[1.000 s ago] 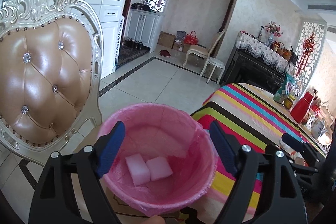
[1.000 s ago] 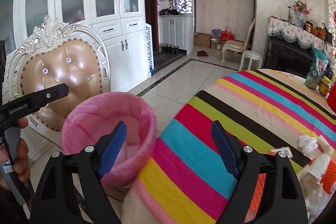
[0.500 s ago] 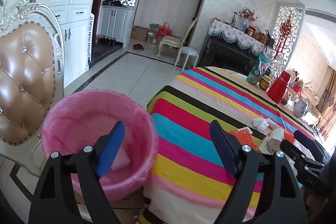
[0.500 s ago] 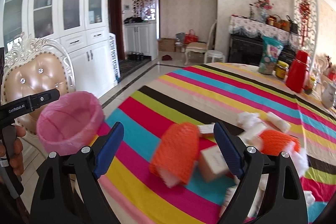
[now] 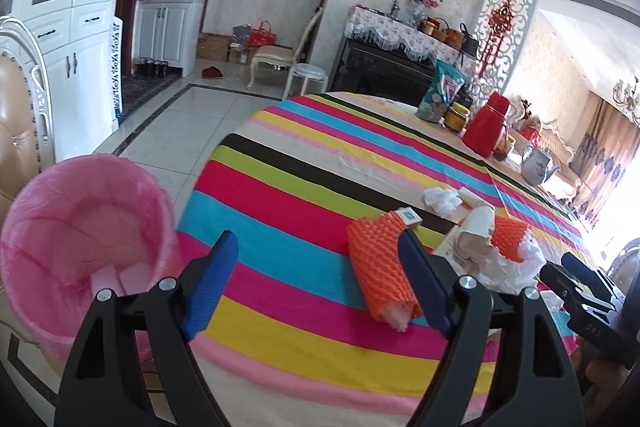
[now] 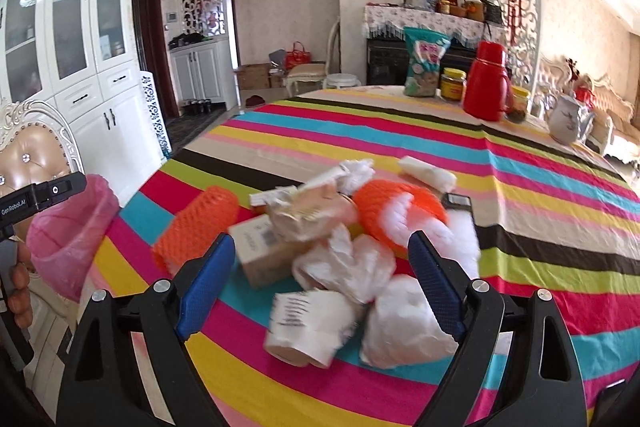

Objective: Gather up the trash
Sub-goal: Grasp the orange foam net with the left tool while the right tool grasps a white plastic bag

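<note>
A pink-lined trash bin (image 5: pixel 76 235) stands beside the table at the left, with white foam pieces (image 5: pixel 116 277) inside; it also shows in the right wrist view (image 6: pixel 68 231). A trash pile lies on the striped tablecloth (image 6: pixel 400 143): an orange foam net sleeve (image 5: pixel 380 267) (image 6: pixel 200 227), a second orange net (image 6: pixel 400 211), a cardboard box (image 6: pixel 260 251), crumpled white paper (image 6: pixel 352 267) and a paper cup (image 6: pixel 308 327). My left gripper (image 5: pixel 320 283) is open over the table edge, left of the sleeve. My right gripper (image 6: pixel 320 283) is open just before the pile.
A tufted chair (image 6: pixel 32 163) stands behind the bin. A red thermos (image 6: pixel 488 83), a snack bag (image 6: pixel 424 67), jars and a white teapot (image 6: pixel 568 119) stand at the table's far side. White cabinets (image 5: pixel 76 27) line the left wall.
Both grippers swung right, away from the bin toward the table. The bin slid to the left of both views, and the trash pile came in close before the right gripper.
</note>
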The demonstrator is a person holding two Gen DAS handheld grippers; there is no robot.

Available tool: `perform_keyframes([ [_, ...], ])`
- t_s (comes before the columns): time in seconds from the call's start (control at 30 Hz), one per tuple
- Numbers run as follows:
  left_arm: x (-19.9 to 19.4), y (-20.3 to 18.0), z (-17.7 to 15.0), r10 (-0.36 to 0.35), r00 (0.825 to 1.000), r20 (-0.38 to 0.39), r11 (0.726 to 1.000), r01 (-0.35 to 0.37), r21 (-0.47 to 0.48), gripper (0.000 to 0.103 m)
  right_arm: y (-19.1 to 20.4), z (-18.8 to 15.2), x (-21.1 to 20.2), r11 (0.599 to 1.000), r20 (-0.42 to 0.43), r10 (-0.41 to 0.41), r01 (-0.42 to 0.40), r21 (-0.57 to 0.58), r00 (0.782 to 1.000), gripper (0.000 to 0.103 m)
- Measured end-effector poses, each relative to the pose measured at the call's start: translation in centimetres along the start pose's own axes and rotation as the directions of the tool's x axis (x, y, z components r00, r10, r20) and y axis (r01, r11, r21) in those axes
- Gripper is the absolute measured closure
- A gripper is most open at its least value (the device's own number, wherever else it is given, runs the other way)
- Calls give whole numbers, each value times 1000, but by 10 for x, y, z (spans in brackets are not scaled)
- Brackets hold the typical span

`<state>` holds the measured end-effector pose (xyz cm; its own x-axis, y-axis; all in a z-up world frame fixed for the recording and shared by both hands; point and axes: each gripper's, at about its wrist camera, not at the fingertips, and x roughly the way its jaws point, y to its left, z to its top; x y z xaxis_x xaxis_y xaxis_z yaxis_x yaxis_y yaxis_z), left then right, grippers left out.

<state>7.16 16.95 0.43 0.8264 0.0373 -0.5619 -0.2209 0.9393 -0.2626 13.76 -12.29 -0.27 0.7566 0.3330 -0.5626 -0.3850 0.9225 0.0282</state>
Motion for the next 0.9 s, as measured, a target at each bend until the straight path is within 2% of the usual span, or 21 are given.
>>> perform_keyframes([
  [0.4,53,-44,-13,-48,993,-104,998,52,36,28,-47,-25,13,996,-48,-68,70,48,997,18],
  [0.67,89,-51,-24,-37,982,-187,998,44,33,32,-68,-35,24,993,-80,-97,102,56,992,18],
  [0.83,105,-53,-31,-32,973,-231,999,40,29,36,-68,-40,36,993,-129,-103,110,42,986,18],
  [0.9,112,-55,-34,-32,967,-251,998,42,36,40,-68,-42,39,993,-150,-108,115,39,983,18],
])
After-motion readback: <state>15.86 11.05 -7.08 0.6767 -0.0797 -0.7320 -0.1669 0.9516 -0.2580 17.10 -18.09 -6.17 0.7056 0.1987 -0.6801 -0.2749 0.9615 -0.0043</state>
